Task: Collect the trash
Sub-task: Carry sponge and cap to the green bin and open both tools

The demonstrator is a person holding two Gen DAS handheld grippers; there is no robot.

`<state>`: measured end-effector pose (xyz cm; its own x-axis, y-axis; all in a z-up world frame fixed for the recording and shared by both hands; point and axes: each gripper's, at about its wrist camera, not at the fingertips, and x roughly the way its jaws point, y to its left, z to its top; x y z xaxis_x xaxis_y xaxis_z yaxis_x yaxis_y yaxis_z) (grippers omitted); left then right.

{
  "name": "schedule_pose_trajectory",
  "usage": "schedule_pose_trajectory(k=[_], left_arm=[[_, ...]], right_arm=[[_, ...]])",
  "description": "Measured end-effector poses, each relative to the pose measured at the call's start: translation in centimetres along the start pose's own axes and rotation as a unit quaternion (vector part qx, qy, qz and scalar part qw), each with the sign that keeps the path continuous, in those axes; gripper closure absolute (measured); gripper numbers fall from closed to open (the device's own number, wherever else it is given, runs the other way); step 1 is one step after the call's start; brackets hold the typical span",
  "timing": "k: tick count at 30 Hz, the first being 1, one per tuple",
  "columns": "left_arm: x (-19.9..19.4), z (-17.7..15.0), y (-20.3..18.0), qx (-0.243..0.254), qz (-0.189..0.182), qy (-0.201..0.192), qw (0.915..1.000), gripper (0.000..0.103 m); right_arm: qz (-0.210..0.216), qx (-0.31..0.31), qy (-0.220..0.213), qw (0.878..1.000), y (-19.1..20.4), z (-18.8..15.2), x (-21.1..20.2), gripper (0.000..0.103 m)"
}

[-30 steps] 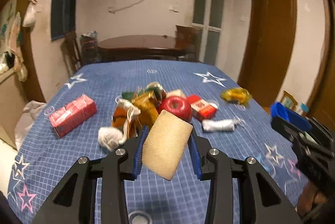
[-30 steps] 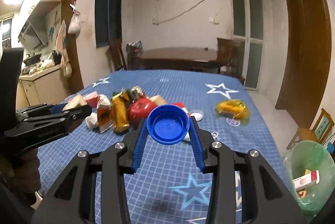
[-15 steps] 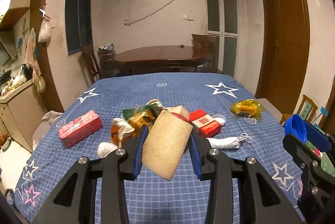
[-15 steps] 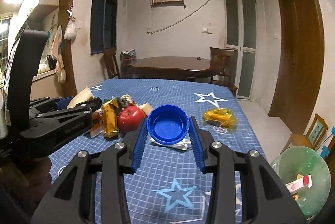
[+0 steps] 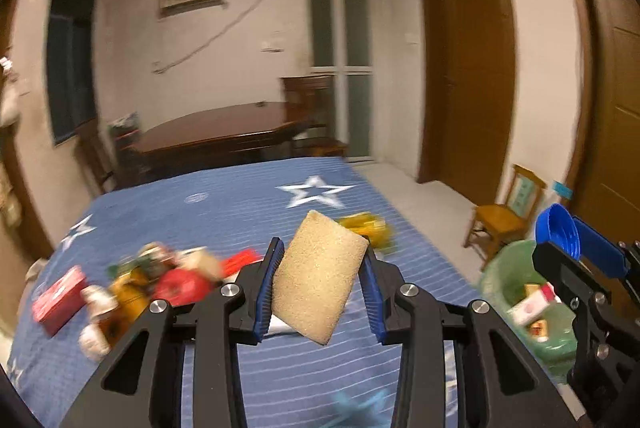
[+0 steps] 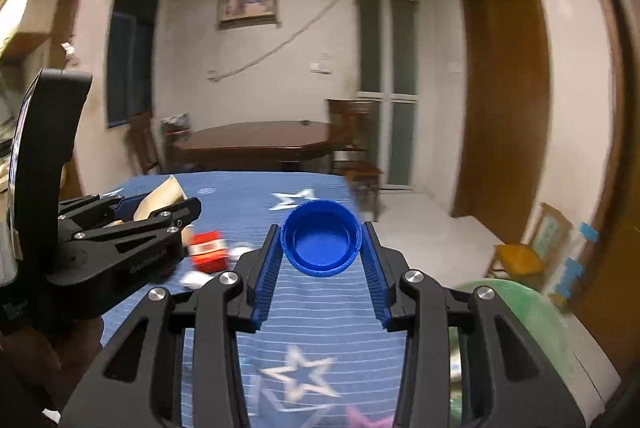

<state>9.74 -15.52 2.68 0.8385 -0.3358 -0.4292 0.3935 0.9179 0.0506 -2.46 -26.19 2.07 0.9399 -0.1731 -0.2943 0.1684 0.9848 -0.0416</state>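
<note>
sponge (image 5: 318, 278) clamped in left hand-held gripper (image 5: 320, 286), green bin (image 5: 516, 292) beside table edge (image 5: 432, 248)

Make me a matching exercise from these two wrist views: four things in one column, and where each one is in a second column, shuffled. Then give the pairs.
Things:
1. sponge
2. blue cap
3. red box
4. green bin

Places:
A. lying on the star-patterned blue tablecloth, at its left side
B. on the floor beside the table, with cartons inside
C. clamped in the left gripper
D. clamped in the right gripper

Pairs: 1-C, 2-D, 3-A, 4-B
</note>
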Motion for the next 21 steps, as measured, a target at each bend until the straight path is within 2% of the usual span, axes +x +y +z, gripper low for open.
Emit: schedule_pose_trajectory(k=[8, 12, 13, 16, 21], left_arm=[[4.4, 1.5, -9.8, 0.054, -0.085, 0.010, 0.9949, 0.064], [6.7, 1.8, -14.6, 0.079, -0.148, 0.033, 0.9852, 0.064], [7.4, 1.9, -16.0, 0.088, -0.175, 0.043, 0.9797, 0.064], [8.9, 1.8, -19.0, 0.105, -0.214, 0.062, 0.9693, 0.064], [11.2, 1.0, -22.5, 0.134, -0.303, 0.111, 0.9371, 0.064]], right_arm=[[-0.098, 0.037, 0.022, 0.994, -7.9, -0.2, -0.4, 0.065], [-0.133, 0.050, 0.041, 0.989, -11.0, -0.6, 0.1, 0.065], [-0.143, 0.057, 0.048, 0.987, -11.9, -0.8, 0.1, 0.065], [-0.160, 0.070, 0.065, 0.982, -13.9, -1.6, -0.1, 0.065], [-0.171, 0.080, 0.117, 0.975, -16.0, -3.4, 1.0, 0.065]])
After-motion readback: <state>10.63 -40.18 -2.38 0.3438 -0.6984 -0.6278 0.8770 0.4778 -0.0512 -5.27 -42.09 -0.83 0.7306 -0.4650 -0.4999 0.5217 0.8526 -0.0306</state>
